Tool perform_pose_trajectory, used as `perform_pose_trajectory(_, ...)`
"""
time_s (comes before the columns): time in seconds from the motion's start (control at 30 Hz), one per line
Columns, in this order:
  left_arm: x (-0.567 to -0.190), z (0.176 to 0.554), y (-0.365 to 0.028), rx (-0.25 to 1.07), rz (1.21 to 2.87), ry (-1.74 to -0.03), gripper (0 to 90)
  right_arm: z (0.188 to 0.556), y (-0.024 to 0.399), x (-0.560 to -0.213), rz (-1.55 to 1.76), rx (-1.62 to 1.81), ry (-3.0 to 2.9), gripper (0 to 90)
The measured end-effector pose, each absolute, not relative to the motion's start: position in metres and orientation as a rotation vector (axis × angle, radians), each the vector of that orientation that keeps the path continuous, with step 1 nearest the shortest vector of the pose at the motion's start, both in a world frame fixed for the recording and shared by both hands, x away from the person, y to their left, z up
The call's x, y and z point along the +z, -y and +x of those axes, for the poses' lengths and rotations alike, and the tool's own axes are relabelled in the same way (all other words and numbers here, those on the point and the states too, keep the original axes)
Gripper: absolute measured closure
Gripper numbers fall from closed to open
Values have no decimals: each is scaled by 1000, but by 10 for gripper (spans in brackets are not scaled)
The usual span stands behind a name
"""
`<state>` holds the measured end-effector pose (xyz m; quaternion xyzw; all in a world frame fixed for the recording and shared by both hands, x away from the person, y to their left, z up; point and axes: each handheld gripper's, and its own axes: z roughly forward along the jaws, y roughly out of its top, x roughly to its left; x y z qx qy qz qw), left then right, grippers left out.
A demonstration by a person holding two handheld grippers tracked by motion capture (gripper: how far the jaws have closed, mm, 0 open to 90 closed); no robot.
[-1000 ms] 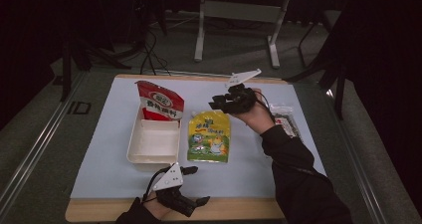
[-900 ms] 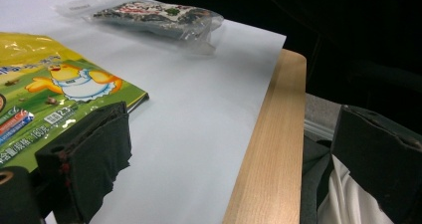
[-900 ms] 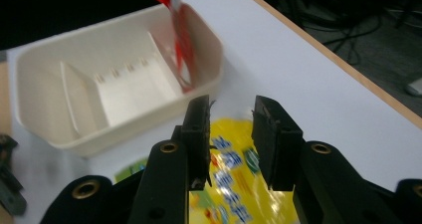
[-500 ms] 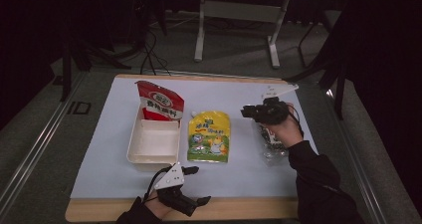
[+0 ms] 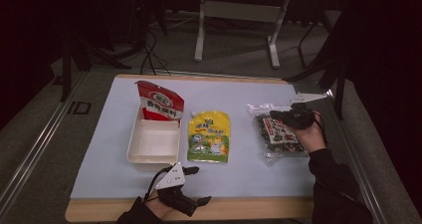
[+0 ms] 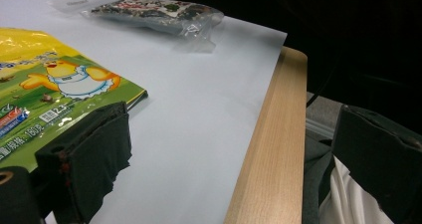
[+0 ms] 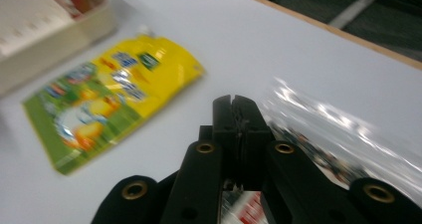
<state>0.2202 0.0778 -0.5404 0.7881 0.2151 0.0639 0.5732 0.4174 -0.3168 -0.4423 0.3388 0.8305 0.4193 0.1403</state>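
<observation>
A clear bag of dark snacks (image 5: 276,134) lies flat at the table's right side. My right gripper (image 5: 291,117) hovers low over its far end. Its jaws have just been closing and now stand shut, with nothing visible between them. In the right gripper view, the shut right gripper (image 7: 234,102) points past the blurred clear bag (image 7: 338,149) toward a yellow-green pouch (image 7: 109,94). The pouch (image 5: 209,137) lies flat mid-table. My left gripper (image 5: 199,185) rests open at the front edge, its jaws wide apart and empty. In its own view the left gripper (image 6: 231,119) faces the pouch (image 6: 45,89) and the clear bag (image 6: 154,10).
A white open box (image 5: 154,140) sits left of the pouch, with a red bag (image 5: 159,102) leaning at its far end. The wooden table edge (image 6: 268,149) runs close by the left gripper. Dark floor and a metal stand (image 5: 239,10) lie beyond the table.
My right gripper has swung from above the pouch's far end to the right and down over the clear bag, closing its jaws. The left gripper has stayed put.
</observation>
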Motion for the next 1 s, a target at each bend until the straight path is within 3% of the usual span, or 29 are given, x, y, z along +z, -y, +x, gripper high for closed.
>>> perform_pose_trajectory(1.0, -544, 221, -77, 131, 1860, -519, 35, 460, 397, -501, 1361, 989, -2238, 900)
